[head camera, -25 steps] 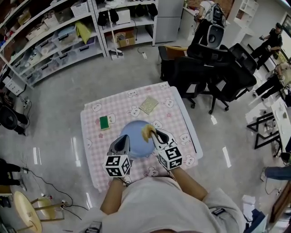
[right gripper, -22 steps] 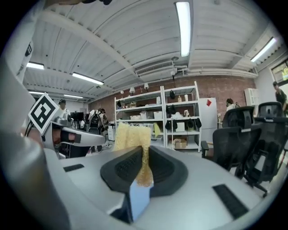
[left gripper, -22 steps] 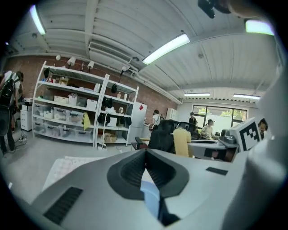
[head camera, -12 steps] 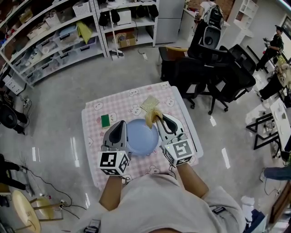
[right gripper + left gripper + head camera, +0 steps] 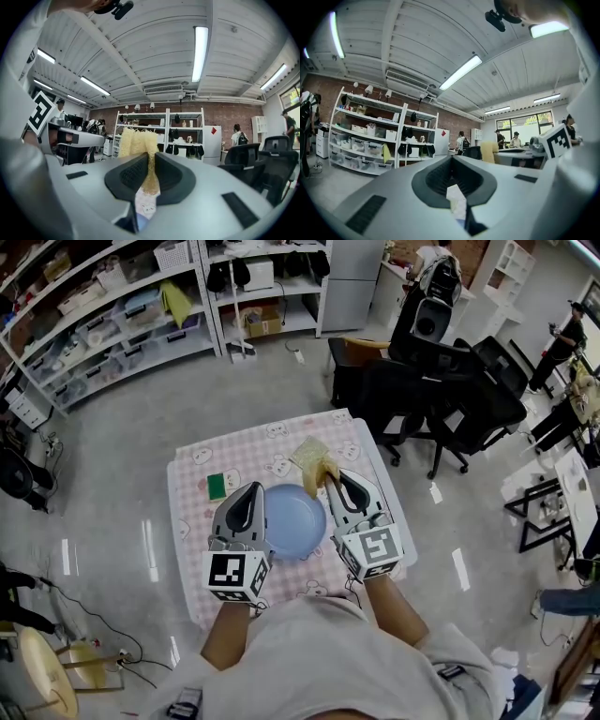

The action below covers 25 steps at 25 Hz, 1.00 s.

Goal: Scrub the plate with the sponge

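1. Holding the yellow sponge (image 5: pixel 136 140) clenched in the right claw (image 5: pixel 330 480), the person has it in the air, pointing level, by the far right rim of the blue plate (image 5: pixel 292 521).
2. The plate lies flat on the pink checked desk (image 5: pixel 248 454), between the two claws.
3. The left claw (image 5: pixel 251 491) is clenched on nothing, hanging at the plate's left edge.
4. To scrub well, the sponge should probably tip down flat onto the plate's middle, then sweep in overlapping circles under light pressure.
5. The plate may slide, so steadying its rim with the left claw would help.
6. A green sponge (image 5: pixel 217 487) lies unused on the desk's left side.
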### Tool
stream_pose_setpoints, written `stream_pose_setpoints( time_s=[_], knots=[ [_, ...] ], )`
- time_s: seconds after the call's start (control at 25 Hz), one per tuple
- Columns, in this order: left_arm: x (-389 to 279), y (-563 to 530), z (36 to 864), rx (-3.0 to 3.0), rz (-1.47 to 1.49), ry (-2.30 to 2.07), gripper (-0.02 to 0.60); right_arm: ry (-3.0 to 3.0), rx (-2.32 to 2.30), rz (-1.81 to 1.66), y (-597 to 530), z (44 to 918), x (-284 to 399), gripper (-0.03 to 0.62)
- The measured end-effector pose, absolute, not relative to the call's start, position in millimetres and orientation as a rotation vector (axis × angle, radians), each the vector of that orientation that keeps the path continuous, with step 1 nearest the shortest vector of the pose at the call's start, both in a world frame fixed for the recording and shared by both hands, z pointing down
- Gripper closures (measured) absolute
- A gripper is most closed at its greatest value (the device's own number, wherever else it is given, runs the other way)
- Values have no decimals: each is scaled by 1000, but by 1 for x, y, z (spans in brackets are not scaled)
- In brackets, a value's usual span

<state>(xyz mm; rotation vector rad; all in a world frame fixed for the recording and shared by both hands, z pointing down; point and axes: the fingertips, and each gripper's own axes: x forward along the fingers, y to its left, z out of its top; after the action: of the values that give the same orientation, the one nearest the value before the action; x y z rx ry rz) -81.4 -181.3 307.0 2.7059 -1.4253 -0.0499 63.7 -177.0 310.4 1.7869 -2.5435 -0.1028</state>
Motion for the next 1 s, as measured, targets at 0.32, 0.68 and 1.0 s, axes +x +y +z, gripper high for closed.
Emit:
stream_pose_setpoints(
  time_s=[0.32, 0.68, 1.0],
  knots=[
    [-92, -186, 314, 2683, -24, -1458, 569, -2500, 1831, -109, -182, 310, 79, 549],
    [-90, -192, 317, 2682, -17, -1451, 570, -2479, 1840, -113, -187, 310, 85, 551],
    [-86, -197, 318, 2687, -10, -1445, 569, -2469, 1843, -142, -189, 309, 88, 550]
  ],
)
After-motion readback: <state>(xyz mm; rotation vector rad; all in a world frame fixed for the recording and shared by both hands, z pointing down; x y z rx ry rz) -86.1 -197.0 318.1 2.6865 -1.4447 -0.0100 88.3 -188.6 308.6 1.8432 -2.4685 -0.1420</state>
